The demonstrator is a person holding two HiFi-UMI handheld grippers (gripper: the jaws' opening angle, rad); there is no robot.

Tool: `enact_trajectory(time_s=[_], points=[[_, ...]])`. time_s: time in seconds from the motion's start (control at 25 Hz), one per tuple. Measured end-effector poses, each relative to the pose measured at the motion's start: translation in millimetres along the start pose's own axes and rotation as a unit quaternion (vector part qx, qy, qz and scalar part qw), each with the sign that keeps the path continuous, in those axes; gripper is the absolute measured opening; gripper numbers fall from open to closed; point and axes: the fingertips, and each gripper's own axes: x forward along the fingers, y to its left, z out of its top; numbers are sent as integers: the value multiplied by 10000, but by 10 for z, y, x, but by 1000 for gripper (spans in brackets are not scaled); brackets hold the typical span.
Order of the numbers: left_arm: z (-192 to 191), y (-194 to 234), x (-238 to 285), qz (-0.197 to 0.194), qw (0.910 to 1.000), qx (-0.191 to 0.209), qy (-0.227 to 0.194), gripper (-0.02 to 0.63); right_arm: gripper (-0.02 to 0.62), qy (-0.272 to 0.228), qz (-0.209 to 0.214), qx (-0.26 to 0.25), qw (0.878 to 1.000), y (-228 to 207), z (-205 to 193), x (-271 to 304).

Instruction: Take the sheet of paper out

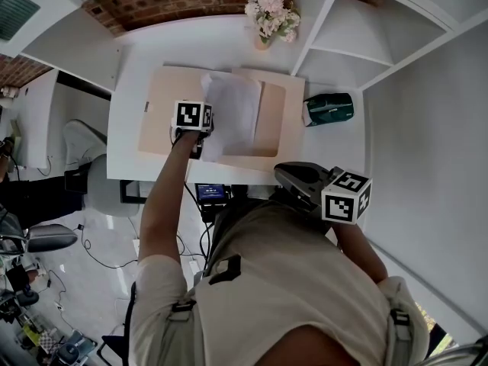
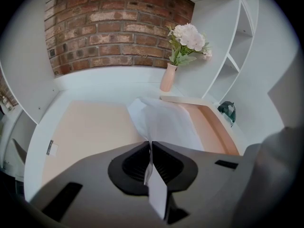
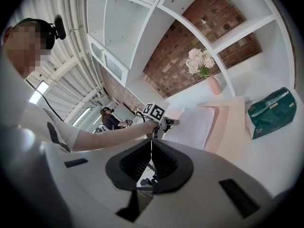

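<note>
A white sheet of paper (image 1: pixel 232 113) lies over the open beige folder (image 1: pixel 164 120) on the white table. My left gripper (image 1: pixel 206 132) is at the sheet's near left corner and is shut on it. In the left gripper view the paper (image 2: pixel 164 120) rises from the folder (image 2: pixel 90 127) and passes between the closed jaws of the left gripper (image 2: pixel 150 151). My right gripper (image 1: pixel 280 171) hangs close to the person's body at the table's near edge. Its jaws are shut with nothing between them, as the right gripper view (image 3: pixel 152 148) shows. From there I see the paper (image 3: pixel 192 127) and the left gripper's marker cube (image 3: pixel 154 112).
A pink vase of flowers (image 1: pixel 268 17) stands at the back of the table (image 1: pixel 229 48). A green pouch (image 1: pixel 329 108) lies right of the folder. White shelves (image 1: pixel 358 36) rise at the right, a brick wall (image 2: pixel 109 27) behind. Chairs and cables are on the floor at the left.
</note>
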Motion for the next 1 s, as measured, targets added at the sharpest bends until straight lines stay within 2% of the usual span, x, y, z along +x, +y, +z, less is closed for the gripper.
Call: enact_trajectory(time_s=[1.0], points=[[-93,361,-211,281,9993,-204,-117,28,26,60,83,-4,9999,41,-36,56]])
